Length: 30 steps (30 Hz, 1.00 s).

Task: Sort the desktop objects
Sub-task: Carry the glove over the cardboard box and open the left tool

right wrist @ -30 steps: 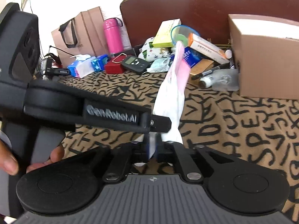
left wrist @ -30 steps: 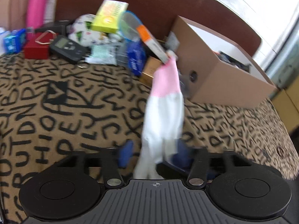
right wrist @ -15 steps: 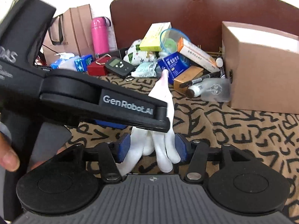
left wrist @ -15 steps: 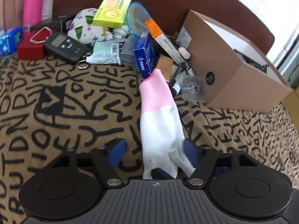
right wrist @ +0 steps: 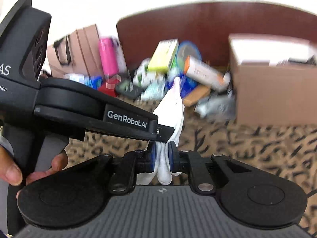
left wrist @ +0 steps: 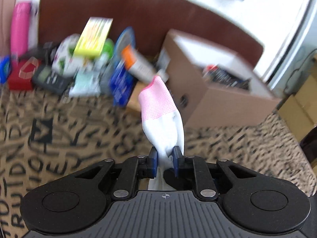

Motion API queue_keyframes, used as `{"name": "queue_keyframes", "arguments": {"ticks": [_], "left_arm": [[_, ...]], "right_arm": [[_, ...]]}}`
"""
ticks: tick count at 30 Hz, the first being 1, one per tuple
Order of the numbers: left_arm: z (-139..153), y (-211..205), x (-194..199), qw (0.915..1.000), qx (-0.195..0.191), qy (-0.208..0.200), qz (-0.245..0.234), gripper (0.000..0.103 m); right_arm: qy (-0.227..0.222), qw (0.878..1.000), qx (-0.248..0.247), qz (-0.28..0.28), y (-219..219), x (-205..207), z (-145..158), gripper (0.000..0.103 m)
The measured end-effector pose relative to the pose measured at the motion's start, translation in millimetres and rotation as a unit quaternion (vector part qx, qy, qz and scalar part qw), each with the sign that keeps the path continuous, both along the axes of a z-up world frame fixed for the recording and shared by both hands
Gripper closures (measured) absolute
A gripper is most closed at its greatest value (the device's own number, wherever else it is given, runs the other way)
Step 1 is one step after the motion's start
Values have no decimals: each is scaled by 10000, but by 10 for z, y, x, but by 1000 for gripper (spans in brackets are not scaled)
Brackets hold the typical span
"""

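Note:
A white glove with a pink cuff (left wrist: 160,109) stands up from my left gripper (left wrist: 165,159), whose blue pads are shut on its finger end. The same glove (right wrist: 172,115) shows in the right wrist view, where my right gripper (right wrist: 162,158) is also shut on its white fingers. The left gripper's black body (right wrist: 83,107) crosses the right wrist view from the left and meets the glove. The glove is lifted above the patterned cloth. The brown cardboard box (left wrist: 214,91) stands open-topped ahead to the right, and it also shows in the right wrist view (right wrist: 275,91).
A pile of clutter lies at the back: a yellow-green box (left wrist: 95,37), an orange-and-white box (left wrist: 136,65), a blue packet (left wrist: 120,85), a black scale (left wrist: 49,77), a red box (left wrist: 21,77), a pink bottle (left wrist: 18,29). A brown headboard (left wrist: 138,13) stands behind. The view is blurred.
Both grippers were open around the glove lying on the cloth half a second ago. Both have shut on it and lifted it; the views are now blurred by motion.

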<state>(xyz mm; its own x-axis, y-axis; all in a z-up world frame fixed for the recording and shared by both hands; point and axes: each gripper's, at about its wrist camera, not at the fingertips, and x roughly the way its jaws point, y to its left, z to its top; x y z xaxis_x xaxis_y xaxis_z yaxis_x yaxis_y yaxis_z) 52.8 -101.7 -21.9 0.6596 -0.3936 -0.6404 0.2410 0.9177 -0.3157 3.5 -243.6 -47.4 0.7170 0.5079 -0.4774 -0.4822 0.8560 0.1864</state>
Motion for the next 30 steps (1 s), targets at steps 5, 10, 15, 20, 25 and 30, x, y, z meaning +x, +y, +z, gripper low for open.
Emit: {"name": "queue_keyframes", "arguments": {"ticks": [5, 10, 15, 20, 25, 30], "left_arm": [[438, -242, 122, 9978, -239, -579, -211, 89], [748, -561, 422, 9934, -375, -976, -470, 89], [861, -819, 880, 9917, -542, -966, -652, 89], [752, -1002, 1308, 9914, -586, -909, -742, 88], [555, -1076, 1723, 9935, -605, -652, -708, 88], [347, -1115, 2014, 9954, -508, -430, -685, 77]], "right_arm": [[-678, 9973, 85, -281, -235, 38, 400, 88], [-1179, 9906, 113, -681, -442, 258, 694, 88], [-1307, 9864, 155, -986, -608, 662, 811, 88], [-1196, 9857, 162, -1179, -757, 1042, 734, 88], [-970, 9880, 128, -1199, -817, 1431, 562, 88], [-668, 9908, 98, -1172, -829, 1749, 387, 87]]}}
